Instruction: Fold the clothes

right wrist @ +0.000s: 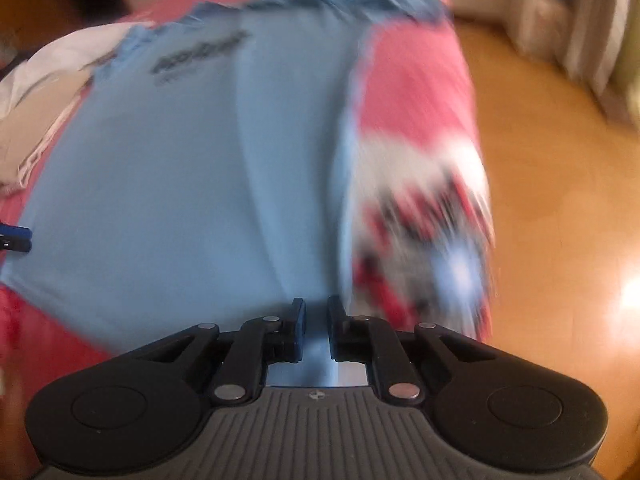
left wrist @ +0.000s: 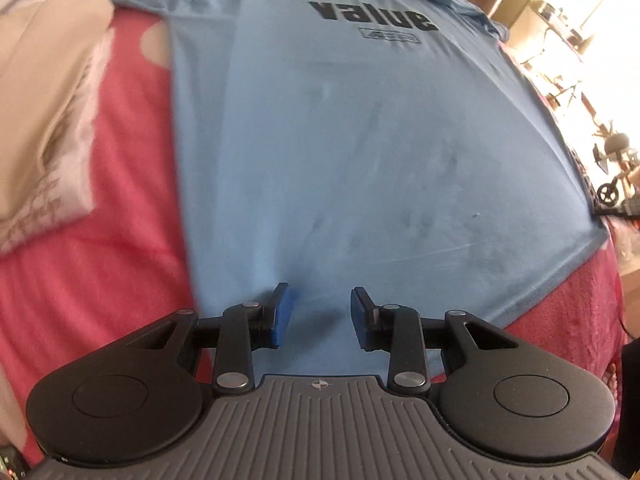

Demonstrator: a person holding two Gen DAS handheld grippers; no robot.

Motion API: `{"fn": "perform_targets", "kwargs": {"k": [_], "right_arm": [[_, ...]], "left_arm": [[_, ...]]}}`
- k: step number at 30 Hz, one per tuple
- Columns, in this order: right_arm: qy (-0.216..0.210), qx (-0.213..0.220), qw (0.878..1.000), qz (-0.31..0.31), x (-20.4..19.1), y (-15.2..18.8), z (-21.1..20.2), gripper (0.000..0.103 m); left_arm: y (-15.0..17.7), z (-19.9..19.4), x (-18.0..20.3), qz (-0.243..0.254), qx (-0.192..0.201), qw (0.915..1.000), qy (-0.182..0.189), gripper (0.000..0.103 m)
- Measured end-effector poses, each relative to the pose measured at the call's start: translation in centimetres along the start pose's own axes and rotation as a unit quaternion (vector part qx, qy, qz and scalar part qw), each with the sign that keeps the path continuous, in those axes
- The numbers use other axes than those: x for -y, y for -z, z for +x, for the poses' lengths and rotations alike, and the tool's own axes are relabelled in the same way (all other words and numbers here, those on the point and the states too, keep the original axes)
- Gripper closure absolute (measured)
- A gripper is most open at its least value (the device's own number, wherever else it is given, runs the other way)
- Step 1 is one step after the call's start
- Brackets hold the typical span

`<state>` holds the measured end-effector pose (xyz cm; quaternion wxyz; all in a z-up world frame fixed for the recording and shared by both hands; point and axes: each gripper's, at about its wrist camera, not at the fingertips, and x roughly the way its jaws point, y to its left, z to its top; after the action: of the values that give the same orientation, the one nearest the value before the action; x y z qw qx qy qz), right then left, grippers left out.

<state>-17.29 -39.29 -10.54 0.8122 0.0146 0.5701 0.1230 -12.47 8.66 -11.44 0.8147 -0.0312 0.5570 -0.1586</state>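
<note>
The left gripper [left wrist: 319,314] sits low over the bottom hem of a light blue T-shirt [left wrist: 340,152], its blue-padded fingers [left wrist: 283,314] spread apart with bare cloth showing between them; they grip nothing. The shirt lies flat and runs away from this gripper, printed side up, with the black word "value" [left wrist: 372,14] near the far collar end. It rests on a pink bedspread [left wrist: 120,208].

Left of the shirt, a pile of white and cream clothes [left wrist: 48,120] lies on the bedspread, touching the near sleeve. To the right, past the edge of the bed, is a bright room with cluttered furniture.

The right wrist view is badly blurred. The right gripper [right wrist: 317,328] is at the shirt's hem [right wrist: 180,184] near its right edge, jaws narrow with a small gap, and a strip of blue cloth runs between them; whether they pinch it I cannot tell. Beside it, a patterned red, white and black patch of bedspread [right wrist: 424,216] drops toward a wooden floor [right wrist: 560,200].
</note>
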Motion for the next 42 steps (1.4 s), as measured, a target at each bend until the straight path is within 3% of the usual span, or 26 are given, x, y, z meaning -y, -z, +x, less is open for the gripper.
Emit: {"fn": "perform_targets", "kwargs": {"k": [4,9,12,15,17,20,23,26,31,34,37,42], "right_arm": [[0.021,-0.035,0.999,0.010,0.6,1.4,-1.8,0.090],[0.005,0.064,0.998,-0.013,-0.4,-3.9,-3.6,0.090],[-0.034,0.094,0.995,-0.021,-1.6,-7.8,-1.7,0.090],[-0.067,0.076,0.993,-0.054,-3.1,-8.9,1.5,0.090],[-0.079,0.036,0.993,-0.076,-4.1,-8.0,3.4,0.090],[-0.120,-0.004,0.989,-0.088,-4.7,-5.3,3.1,0.088],[-0.165,-0.052,0.981,-0.090,-5.1,-3.3,2.4,0.088],[-0.162,-0.052,0.980,-0.105,-6.2,-4.0,1.2,0.088],[-0.174,0.010,0.980,-0.096,-8.3,-8.5,0.6,0.088],[-0.200,0.023,0.976,-0.084,-10.4,-9.9,2.2,0.088],[-0.224,0.004,0.974,-0.038,-11.6,-9.5,4.0,0.088],[-0.222,-0.031,0.974,0.035,-12.6,-5.5,4.3,0.088]], "left_arm": [[-1.0,0.1,-0.4,-0.011,0.004,0.9999,0.000,0.071],[-1.3,0.1,0.5,-0.008,0.023,0.9997,0.002,0.071],[-1.1,0.6,0.7,-0.013,0.022,0.9997,-0.001,0.071],[0.6,0.1,0.0,-0.027,0.012,0.9995,-0.007,0.071],[2.0,-0.9,-0.5,-0.045,0.005,0.9989,-0.011,0.071],[4.2,-2.3,-1.3,-0.072,-0.005,0.9973,-0.016,0.071],[5.0,-4.2,-1.8,-0.098,0.008,0.9949,-0.026,0.071],[3.1,-5.7,-2.6,-0.099,0.053,0.9934,-0.019,0.071],[-4.0,-2.3,-3.1,-0.081,0.121,0.9892,0.017,0.071],[-8.4,0.6,-3.1,-0.072,0.161,0.9835,0.042,0.071],[-12.2,4.9,-3.4,-0.084,0.180,0.9795,0.032,0.071],[-14.2,5.6,-7.1,-0.130,0.224,0.9658,0.008,0.074]]}}
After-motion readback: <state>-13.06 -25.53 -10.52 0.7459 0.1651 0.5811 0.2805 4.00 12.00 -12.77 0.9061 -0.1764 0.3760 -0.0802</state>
